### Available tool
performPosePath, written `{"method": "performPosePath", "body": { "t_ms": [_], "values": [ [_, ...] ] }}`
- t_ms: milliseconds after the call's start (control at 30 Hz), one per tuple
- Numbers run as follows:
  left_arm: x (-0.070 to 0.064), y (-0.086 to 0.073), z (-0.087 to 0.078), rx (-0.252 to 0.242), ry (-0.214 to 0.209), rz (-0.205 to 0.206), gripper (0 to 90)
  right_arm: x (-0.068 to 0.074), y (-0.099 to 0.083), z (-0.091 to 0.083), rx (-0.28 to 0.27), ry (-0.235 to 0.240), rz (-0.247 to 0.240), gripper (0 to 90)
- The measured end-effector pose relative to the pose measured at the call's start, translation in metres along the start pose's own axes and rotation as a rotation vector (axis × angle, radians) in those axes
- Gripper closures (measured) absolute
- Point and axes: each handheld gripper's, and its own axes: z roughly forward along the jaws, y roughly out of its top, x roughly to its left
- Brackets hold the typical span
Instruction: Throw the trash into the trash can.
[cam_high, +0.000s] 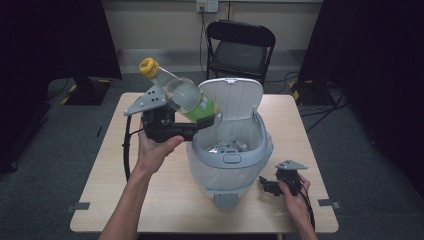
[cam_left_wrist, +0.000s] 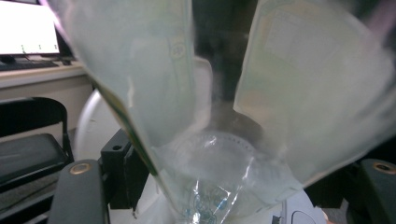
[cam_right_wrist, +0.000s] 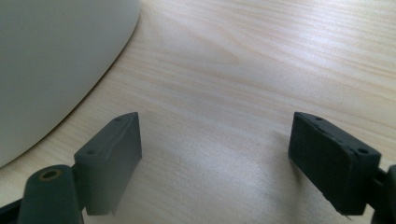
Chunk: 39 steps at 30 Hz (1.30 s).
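A clear plastic bottle (cam_high: 186, 96) with a yellow cap and a green label tilts over the open white bin (cam_high: 226, 159), cap up and to the left. My left gripper (cam_high: 202, 124) is shut on its lower end, just above the bin's left rim. In the left gripper view the bottle (cam_left_wrist: 224, 116) sits right before the lens, between the jaws. My right gripper (cam_high: 262, 184) rests low on the table to the right of the bin, open and holding nothing. Its view has the wide-apart pads (cam_right_wrist: 114, 156) over bare wood, with the bin's white wall (cam_right_wrist: 51, 60) at the left.
The bin's lid (cam_high: 235, 97) stands upright at the back, and several pieces of rubbish lie inside. A black folding chair (cam_high: 239, 47) stands beyond the wooden table (cam_high: 125, 185). A lit monitor (cam_left_wrist: 25, 30) sits on a desk in the left gripper view.
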Motion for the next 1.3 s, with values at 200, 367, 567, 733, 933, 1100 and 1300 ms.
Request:
{"method": "performPosePath", "body": {
  "t_ms": [200, 367, 567, 733, 933, 1100, 1300],
  "values": [
    [0.000, -0.002, 0.019, 0.073, -0.026, 0.015, 28.1, 0.000, 0.000, 0.000, 0.000, 0.000, 0.001, 16.2],
    [-0.004, 0.001, 0.030, 0.111, -0.044, 0.049, 28.0, 0.000, 0.000, 0.000, 0.000, 0.000, 0.000, 16.2],
    [-0.008, 0.006, 0.037, 0.158, -0.024, 0.101, 26.2, 0.000, 0.000, 0.000, 0.001, 0.001, -0.001, 16.2],
    [-0.004, 0.006, 0.038, 0.151, -0.036, 0.078, 25.2, 0.000, 0.000, 0.000, 0.001, 0.002, 0.000, 16.3],
    [-0.002, 0.002, 0.043, 0.178, -0.028, 0.075, 24.2, 0.000, 0.000, 0.000, 0.000, 0.000, 0.000, 16.3],
    [-0.001, -0.001, 0.046, 0.211, -0.029, 0.084, 28.5, 0.000, 0.000, 0.000, 0.000, 0.000, 0.000, 16.3],
    [0.002, 0.004, 0.036, 0.097, -0.046, 0.051, 35.5, 0.000, 0.000, 0.000, 0.000, 0.000, 0.000, 16.2]
  ]
}}
